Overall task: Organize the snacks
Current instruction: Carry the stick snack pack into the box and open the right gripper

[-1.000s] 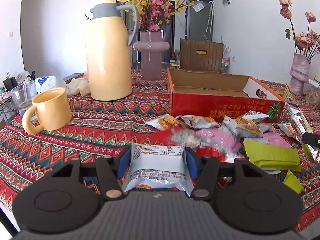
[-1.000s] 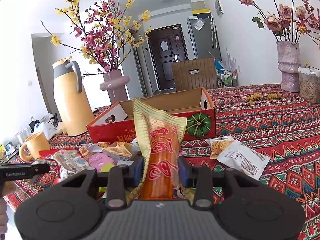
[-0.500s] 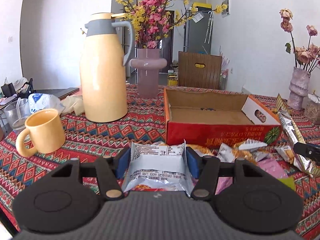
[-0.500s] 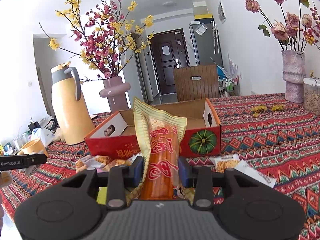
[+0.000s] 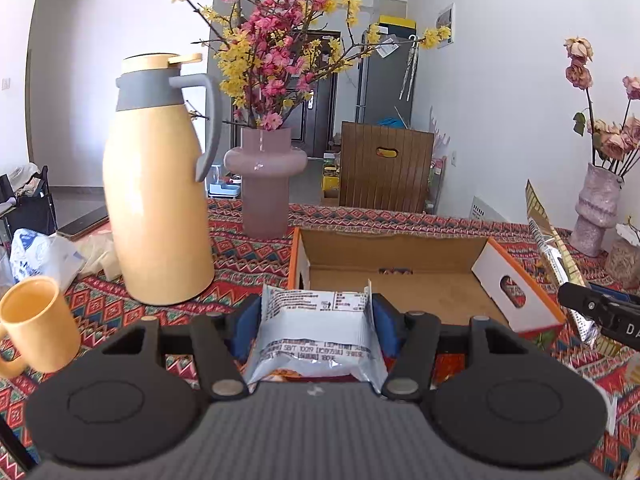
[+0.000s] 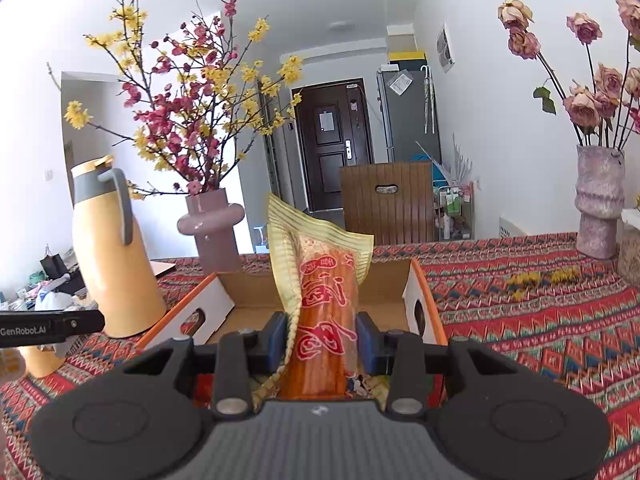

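My left gripper (image 5: 316, 322) is closed to a middling width on a silver snack packet (image 5: 316, 332), its blue pads pressing the packet's two sides. The packet lies flat between my fingers with its printed back facing up. I am holding it just in front of the near wall of the cardboard box (image 5: 400, 248), tilted a little downward toward the box's open top. The box sits on the patterned tablecloth (image 5: 248, 252), right of the yellow thermos jug (image 5: 156, 200) and in front of the mauve vase (image 5: 266, 184). A yellow mug (image 5: 38, 322) stands well left of the box.

My right gripper (image 6: 322, 340) is pinched narrower on an orange snack packet (image 6: 324, 320) with red characters. This packet stands upright between the pads, its yellow striped top edge rising above them. It too is held just before the box's near wall (image 6: 256, 312), and is aimed slightly down at the bare brown floor inside. In this right view the tip of my left gripper shows at the far left, beside the jug. In the left view the right packet's silver back stands at the box's right end.
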`<state>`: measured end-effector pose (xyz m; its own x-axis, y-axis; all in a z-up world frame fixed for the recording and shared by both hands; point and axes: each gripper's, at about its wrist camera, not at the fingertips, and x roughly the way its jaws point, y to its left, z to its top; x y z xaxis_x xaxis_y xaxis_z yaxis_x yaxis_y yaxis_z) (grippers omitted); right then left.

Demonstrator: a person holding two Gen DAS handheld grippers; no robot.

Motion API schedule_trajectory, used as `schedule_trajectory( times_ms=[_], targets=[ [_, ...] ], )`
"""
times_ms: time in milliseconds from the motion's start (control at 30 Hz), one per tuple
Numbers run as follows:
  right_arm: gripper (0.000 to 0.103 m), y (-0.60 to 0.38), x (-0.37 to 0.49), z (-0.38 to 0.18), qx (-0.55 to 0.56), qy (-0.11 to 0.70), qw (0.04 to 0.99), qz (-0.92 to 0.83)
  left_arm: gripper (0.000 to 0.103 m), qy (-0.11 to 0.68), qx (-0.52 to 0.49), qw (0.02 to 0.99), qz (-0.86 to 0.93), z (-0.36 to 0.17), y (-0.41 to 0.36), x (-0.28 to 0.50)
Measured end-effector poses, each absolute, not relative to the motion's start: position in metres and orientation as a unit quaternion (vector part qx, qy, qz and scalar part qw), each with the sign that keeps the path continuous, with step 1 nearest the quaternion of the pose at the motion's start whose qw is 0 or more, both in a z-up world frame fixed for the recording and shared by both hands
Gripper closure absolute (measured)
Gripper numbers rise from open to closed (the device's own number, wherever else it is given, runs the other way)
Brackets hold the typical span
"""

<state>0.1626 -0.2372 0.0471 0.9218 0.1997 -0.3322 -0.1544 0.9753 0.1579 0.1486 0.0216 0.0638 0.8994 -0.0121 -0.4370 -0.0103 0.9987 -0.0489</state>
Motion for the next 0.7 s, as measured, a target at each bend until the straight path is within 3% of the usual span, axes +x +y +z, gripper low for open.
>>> schedule_trajectory(
  times_ms=[267, 700],
  targets=[
    [0.067, -0.227, 0.223, 0.051, 0.050, 0.200, 0.976, 0.075, 0.043, 0.227, -0.029, 0.973, 0.011, 0.071, 0.004, 0.204],
    [0.067, -0.216, 0.274, 0.004, 0.032, 0.233, 0.972, 0.023, 0.044, 0.254, -0.038, 0.965, 0.050, 0.027, -0.006, 0.256]
  ],
)
